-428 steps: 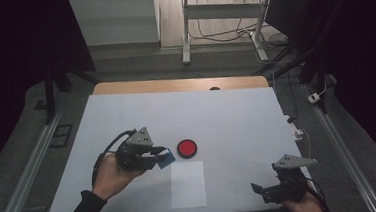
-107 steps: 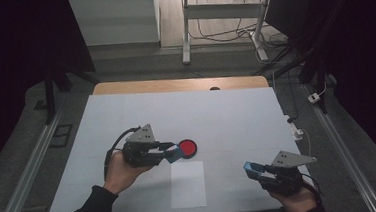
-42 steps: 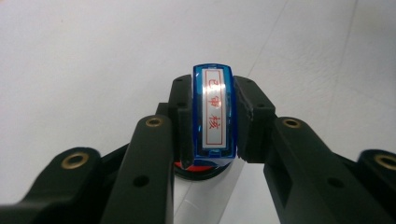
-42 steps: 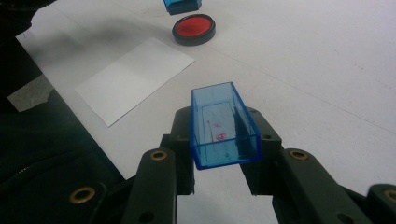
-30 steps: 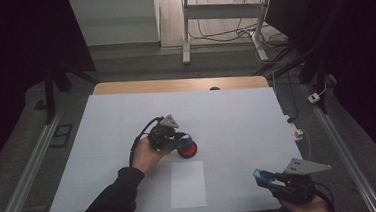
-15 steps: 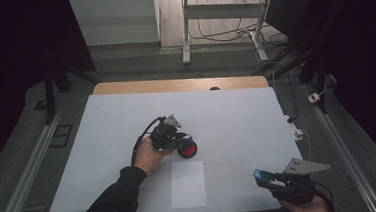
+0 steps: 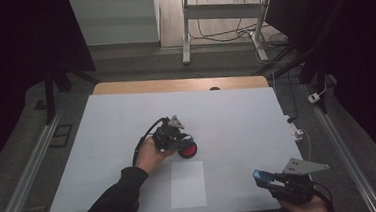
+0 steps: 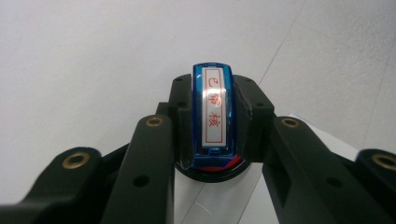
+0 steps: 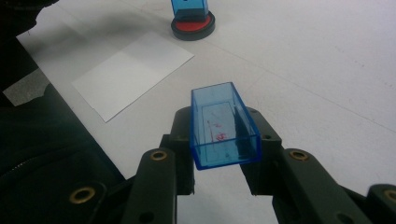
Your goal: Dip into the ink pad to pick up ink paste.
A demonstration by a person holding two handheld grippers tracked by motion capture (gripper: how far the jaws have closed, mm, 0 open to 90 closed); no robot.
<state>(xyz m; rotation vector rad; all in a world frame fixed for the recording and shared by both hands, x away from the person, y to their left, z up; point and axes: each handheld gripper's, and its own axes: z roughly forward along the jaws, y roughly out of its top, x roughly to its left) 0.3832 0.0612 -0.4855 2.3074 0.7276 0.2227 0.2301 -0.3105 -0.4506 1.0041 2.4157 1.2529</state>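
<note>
A blue stamp [image 8: 212, 116] with red characters on its white label stands on the round red ink pad [image 7: 190, 151] in the middle of the table. My left gripper [image 7: 181, 142] is shut on the stamp and points down at the pad; the black rim of the ink pad [image 8: 212, 173] peeks out under the stamp. My right gripper [image 7: 264, 178] rests near the table's front right edge, shut on a clear blue stamp cap [image 9: 223, 126] that has red ink smears inside. The right gripper view has the stamp [image 9: 189, 8] on the ink pad [image 9: 192, 25] farther off.
A white sheet of paper [image 7: 187, 183] lies flat just in front of the pad, between the two hands; in the right gripper view the paper [image 9: 133, 72] is to the left. The white table [image 7: 237, 117] has a wooden strip along its far edge.
Since a few seconds ago the left gripper has swung from the pad's left side to stand over it with the stamp pointing down. Over the last second nothing has moved.
</note>
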